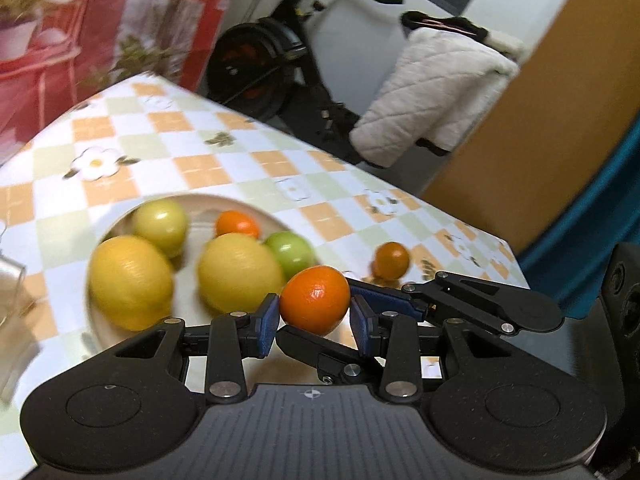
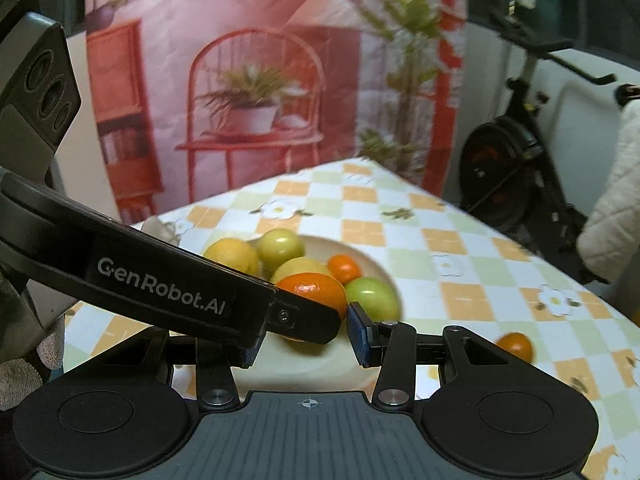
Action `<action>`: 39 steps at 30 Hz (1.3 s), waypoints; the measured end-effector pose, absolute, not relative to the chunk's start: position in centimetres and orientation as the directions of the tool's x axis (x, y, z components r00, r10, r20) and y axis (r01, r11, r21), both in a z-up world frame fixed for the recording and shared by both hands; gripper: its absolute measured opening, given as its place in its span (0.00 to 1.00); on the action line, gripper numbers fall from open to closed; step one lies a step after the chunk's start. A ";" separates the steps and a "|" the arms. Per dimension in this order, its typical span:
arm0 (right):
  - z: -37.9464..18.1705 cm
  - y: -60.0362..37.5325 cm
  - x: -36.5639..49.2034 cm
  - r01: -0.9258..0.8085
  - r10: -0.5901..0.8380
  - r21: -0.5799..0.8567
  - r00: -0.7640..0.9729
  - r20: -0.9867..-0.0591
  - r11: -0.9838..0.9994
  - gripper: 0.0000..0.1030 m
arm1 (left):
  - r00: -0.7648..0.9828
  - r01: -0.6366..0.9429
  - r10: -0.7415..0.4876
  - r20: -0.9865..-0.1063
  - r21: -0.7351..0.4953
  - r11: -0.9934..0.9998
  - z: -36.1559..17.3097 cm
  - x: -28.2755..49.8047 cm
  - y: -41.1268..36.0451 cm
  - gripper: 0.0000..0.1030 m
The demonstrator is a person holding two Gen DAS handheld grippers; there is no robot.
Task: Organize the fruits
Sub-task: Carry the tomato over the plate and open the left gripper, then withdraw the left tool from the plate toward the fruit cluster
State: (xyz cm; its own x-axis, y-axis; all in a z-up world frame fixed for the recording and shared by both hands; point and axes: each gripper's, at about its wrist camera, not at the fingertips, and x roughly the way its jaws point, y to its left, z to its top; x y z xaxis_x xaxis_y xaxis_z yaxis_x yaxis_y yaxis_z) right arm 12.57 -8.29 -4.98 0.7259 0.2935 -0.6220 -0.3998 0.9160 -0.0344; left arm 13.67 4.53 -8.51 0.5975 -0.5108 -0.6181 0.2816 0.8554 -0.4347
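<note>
An orange mandarin [image 1: 315, 299] sits between the blue pads of my left gripper [image 1: 315, 322], held above the near rim of a beige plate [image 1: 200, 205]. My right gripper [image 2: 304, 334] is crossed with the left, its pads also on either side of the same mandarin [image 2: 316, 288]; whether either truly pinches it is unclear. The plate [image 2: 372, 262] holds two yellow lemons [image 1: 130, 282], a yellow-green fruit [image 1: 161, 222], a green fruit [image 1: 291, 252] and a small orange [image 1: 237, 224]. Another small orange [image 1: 391, 259] lies on the tablecloth right of the plate; it also shows in the right wrist view [image 2: 516, 345].
The table has a checked orange, green and white cloth [image 1: 224, 164]. A clear container [image 1: 10, 280] stands at the left edge. Beyond the table's far edge are an exercise bike [image 1: 260, 64], a white quilted jacket [image 1: 436, 96] and a red printed backdrop [image 2: 248, 80].
</note>
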 end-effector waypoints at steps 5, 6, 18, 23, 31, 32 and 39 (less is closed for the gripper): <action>-6.0 -6.8 13.5 -0.411 0.295 -0.027 0.696 -0.655 0.911 0.39 | 0.585 0.262 -0.514 -0.627 -0.453 0.852 -9.6 14.4 5.7 0.39; -6.1 -6.8 13.6 -0.409 0.296 -0.021 0.691 -0.659 0.912 0.39 | 0.583 0.263 -0.517 -0.627 -0.457 0.850 -9.7 14.4 5.7 0.39; -7.2 -5.6 14.2 -0.467 0.346 0.023 0.620 -0.704 0.884 0.38 | 0.614 0.203 -0.458 -0.643 -0.432 0.879 -10.4 12.8 7.5 0.37; -7.9 -4.4 15.0 -0.490 0.348 0.013 0.601 -0.719 0.872 0.36 | 0.616 0.170 -0.431 -0.659 -0.424 0.890 -10.6 13.1 8.0 0.36; -8.0 -4.3 14.9 -0.491 0.339 -0.006 0.610 -0.716 0.871 0.34 | 0.627 0.150 -0.425 -0.653 -0.435 0.888 -10.4 13.0 8.4 0.36; -7.7 -4.5 14.8 -0.492 0.342 -0.008 0.616 -0.710 0.871 0.34 | 0.633 0.148 -0.425 -0.647 -0.438 0.887 -10.3 13.0 8.5 0.36; -6.0 -7.2 13.3 -0.460 0.342 -0.007 0.669 -0.660 0.888 0.36 | 0.673 0.135 -0.416 -0.611 -0.452 0.882 -9.0 12.8 8.7 0.36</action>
